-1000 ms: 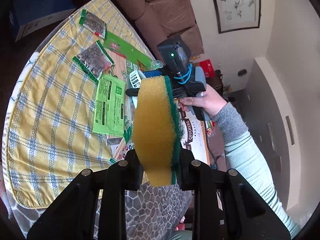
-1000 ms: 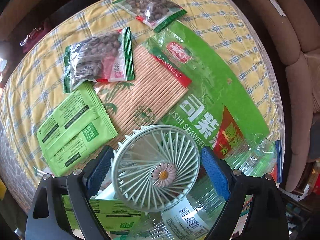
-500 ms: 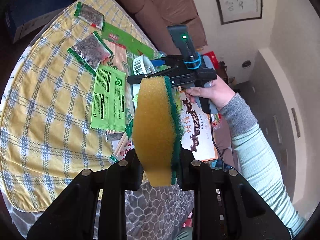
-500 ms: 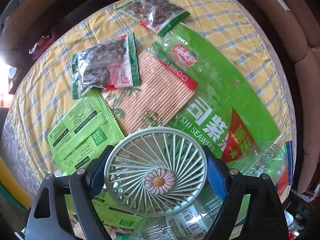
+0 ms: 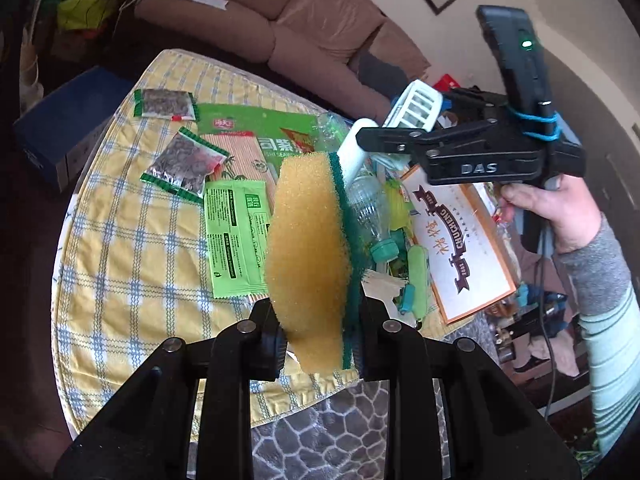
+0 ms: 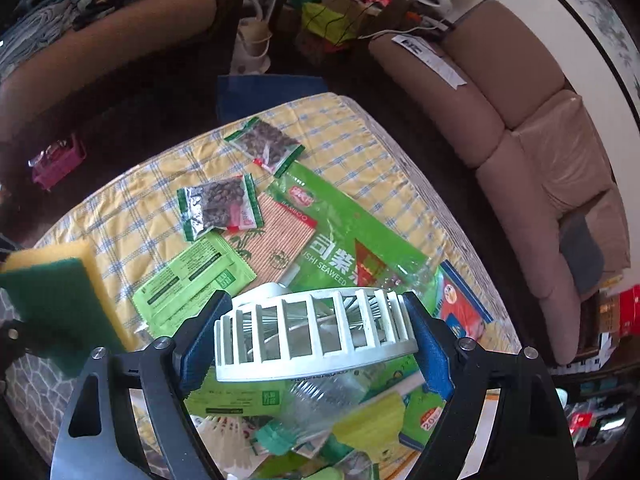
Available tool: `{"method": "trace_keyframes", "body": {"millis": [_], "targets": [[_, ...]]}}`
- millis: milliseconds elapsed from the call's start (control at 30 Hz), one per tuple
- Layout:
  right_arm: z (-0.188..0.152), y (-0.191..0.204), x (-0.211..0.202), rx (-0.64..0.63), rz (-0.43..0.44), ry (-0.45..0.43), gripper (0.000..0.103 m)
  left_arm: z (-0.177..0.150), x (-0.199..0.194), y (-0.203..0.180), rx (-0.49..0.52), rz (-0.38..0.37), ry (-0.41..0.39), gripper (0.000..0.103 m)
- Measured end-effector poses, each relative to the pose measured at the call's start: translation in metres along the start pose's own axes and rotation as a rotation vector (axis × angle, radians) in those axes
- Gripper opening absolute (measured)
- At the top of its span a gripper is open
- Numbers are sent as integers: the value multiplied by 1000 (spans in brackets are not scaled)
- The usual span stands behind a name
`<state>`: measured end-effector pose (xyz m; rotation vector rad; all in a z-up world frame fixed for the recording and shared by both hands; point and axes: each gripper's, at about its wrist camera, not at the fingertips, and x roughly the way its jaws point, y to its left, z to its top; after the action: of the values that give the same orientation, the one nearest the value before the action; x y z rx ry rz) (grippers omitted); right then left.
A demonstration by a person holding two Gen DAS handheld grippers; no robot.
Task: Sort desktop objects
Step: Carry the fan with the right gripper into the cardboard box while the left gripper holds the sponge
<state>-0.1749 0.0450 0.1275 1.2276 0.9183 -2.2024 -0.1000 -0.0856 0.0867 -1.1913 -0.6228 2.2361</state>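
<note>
My left gripper (image 5: 320, 344) is shut on a yellow sponge with a green scouring side (image 5: 310, 256) and holds it upright above the table's near edge. The sponge also shows in the right wrist view (image 6: 60, 300). My right gripper (image 6: 314, 340) is shut on a small white hand fan (image 6: 316, 330), lifted clear of the table and tilted edge-on. In the left wrist view the fan (image 5: 416, 106) hangs from that gripper (image 5: 420, 120) above the clutter. The table has a yellow checked cloth (image 5: 132, 248).
On the cloth lie two seed packets (image 6: 218, 206) (image 6: 266, 144), a green sachet (image 6: 192, 282), a bamboo sushi mat pack (image 6: 320, 236), a clear plastic bottle (image 5: 370, 204), a card box (image 5: 456, 244) and small green items. A brown sofa (image 6: 520, 132) stands beyond the table.
My right gripper has lifted the fan off the table and tilted it from face-on to edge-on. My left gripper has drawn back and up with the sponge.
</note>
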Motion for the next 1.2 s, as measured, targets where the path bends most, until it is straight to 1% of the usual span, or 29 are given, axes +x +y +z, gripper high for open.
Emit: {"method": "trace_keyframes", "body": {"millis": [33,100,200,300,467,633,767,833,933,1100,1167,1200], "targets": [[-5,-2,-12,29,17,-18,86,2,2,-3,14,13,1,23],[-13,0,-29,61,6,-24,86,7,7,-8,33,41,9,23],[-31,-6,-51,96,-2,-19,86,16,3,-28,58,44,11,23],[-50,-20,-76,142,11,-27,86,26,0,-62,99,8,15,23],[-91,-58,-126,211,-49,-37,86,48,10,-131,168,-71,41,23],[-145,-110,-170,300,-139,-36,86,72,44,-212,212,-160,82,23],[-198,-170,-187,440,-184,-16,86,89,85,-278,246,-213,130,23],[-223,-197,-189,510,-188,-15,86,97,108,-305,262,-227,144,23],[-257,-238,-177,621,-181,-5,86,108,144,-337,272,-240,167,23],[-308,-303,-125,805,-123,32,86,128,205,-366,272,-250,191,23],[-328,-326,-96,882,-90,59,86,133,229,-374,289,-234,204,23],[-336,-337,-81,913,-84,74,86,135,240,-372,299,-227,207,23]]}}
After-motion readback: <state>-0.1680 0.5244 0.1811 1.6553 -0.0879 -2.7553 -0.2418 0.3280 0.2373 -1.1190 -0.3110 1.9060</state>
